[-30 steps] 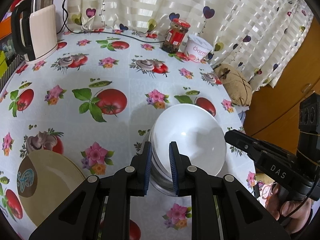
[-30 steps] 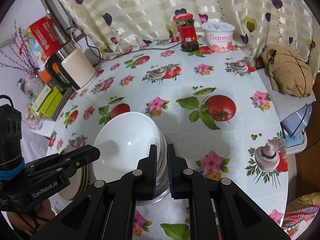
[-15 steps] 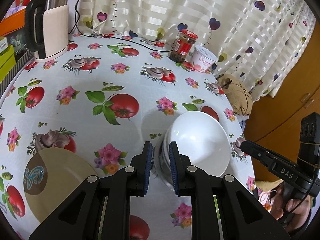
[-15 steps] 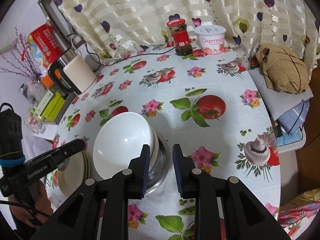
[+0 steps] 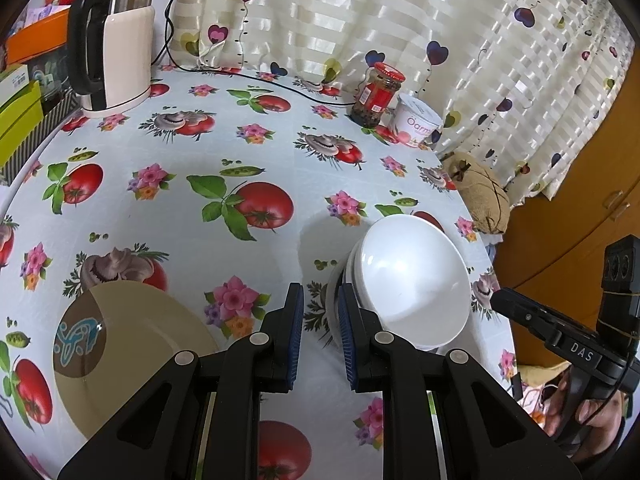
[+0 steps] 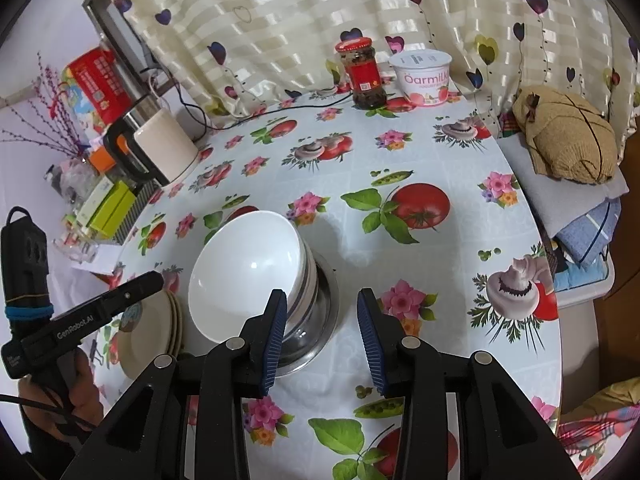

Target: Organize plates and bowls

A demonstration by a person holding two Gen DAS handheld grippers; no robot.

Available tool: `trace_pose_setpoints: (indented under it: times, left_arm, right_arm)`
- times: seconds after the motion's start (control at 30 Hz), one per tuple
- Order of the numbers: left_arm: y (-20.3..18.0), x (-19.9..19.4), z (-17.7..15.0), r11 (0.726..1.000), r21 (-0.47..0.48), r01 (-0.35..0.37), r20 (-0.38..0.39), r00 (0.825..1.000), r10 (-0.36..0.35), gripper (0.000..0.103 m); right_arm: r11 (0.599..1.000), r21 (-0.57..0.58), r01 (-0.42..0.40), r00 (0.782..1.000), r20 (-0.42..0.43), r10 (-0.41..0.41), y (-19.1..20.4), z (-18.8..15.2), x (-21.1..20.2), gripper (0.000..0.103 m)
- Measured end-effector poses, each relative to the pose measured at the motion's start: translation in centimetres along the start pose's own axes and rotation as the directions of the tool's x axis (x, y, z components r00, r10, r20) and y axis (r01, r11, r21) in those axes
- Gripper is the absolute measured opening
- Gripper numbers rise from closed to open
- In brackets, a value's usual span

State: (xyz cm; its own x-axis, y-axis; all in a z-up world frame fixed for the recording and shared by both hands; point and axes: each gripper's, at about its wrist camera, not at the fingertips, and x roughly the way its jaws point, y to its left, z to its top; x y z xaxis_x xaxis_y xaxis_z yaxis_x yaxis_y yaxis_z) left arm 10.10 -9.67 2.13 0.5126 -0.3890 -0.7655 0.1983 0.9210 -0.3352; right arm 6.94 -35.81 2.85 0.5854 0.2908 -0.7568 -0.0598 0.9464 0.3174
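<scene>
1. Since a second back my right gripper [image 6: 322,338] let go of the white bowl stack [image 6: 248,276]; its jaws were opening, nothing between them.
2. Left gripper [image 5: 319,336]: jaws slightly apart, pinching nothing.
3. The stack sat in a steel bowl [image 6: 320,320] on the table [image 6: 440,272], beige plates [image 6: 148,332] beside it.

Looks like someone's home dining spot, probably: veggie-print tablecloth [image 5: 168,216], kettle [image 5: 116,44], heart-print curtains [image 6: 320,12], jar [image 6: 362,74] by a yogurt tub [image 6: 422,72].
</scene>
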Motion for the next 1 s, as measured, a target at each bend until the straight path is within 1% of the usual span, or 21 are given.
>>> trace_pose_setpoints:
  times: [0.37, 0.77, 1.0]
  left_arm:
    - [0.4, 0.6, -0.5, 1.000, -0.008, -0.004, -0.016, 1.000, 0.004, 0.018]
    - [0.7, 2.1, -1.0, 1.000, -0.022, 0.002, -0.059, 0.998, -0.003, 0.018]
    - [0.5, 2.9, -1.5, 0.999, -0.027, 0.022, -0.096, 0.995, -0.025, 0.018]
  right_arm:
    - [1.000, 0.022, -0.013, 1.000, -0.021, 0.014, -0.5, -0.4, 0.5, 0.036]
    - [0.999, 0.030, -0.026, 0.998, -0.058, 0.028, -0.7, -0.8, 2.0, 0.036]
    - [0.999, 0.040, -0.030, 0.996, -0.085, 0.034, -1.0, -1.0, 3.1, 0.036]
